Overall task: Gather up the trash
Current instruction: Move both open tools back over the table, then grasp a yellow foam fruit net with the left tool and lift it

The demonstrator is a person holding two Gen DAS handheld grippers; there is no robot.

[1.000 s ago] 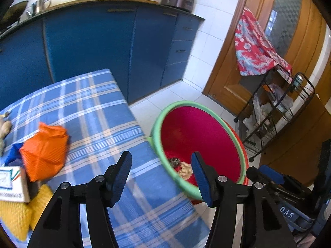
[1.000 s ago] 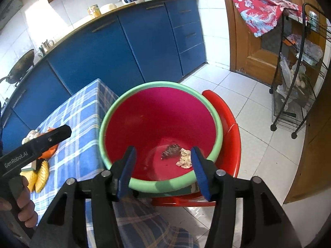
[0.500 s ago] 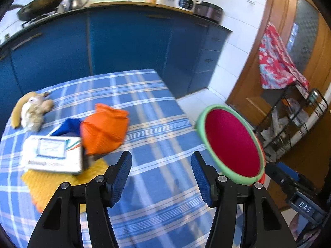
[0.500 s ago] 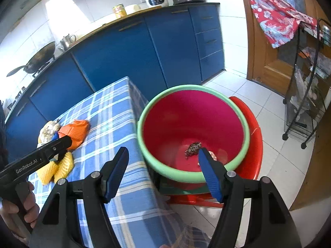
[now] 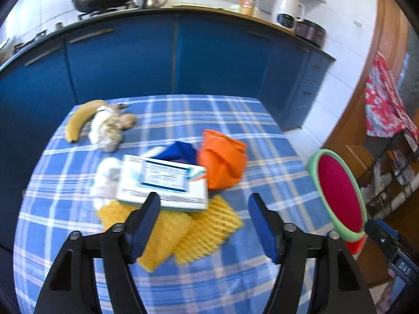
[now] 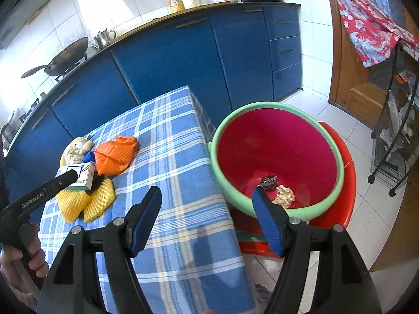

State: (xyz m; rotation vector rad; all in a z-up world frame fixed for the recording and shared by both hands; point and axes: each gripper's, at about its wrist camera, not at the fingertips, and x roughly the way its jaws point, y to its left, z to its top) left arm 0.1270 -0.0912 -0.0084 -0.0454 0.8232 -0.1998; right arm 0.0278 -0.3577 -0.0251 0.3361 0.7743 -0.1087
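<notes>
A blue-cabinet kitchen surrounds a desk under blue checked cloth. At its left lie a yellow banana and a crumpled whitish wrapper; towards the middle a white printed carton rests on yellow foam fruit netting, with an orange foam net just beside it. The left gripper now hovers over this pile, fingers apart and opening, nothing between them; a second ago it faced the red plastic basin with a green rim. The right gripper, also empty and spread wider than before, hangs at the desk edge by the basin, where two scraps lie. I judge another pickup is starting.
</notes>
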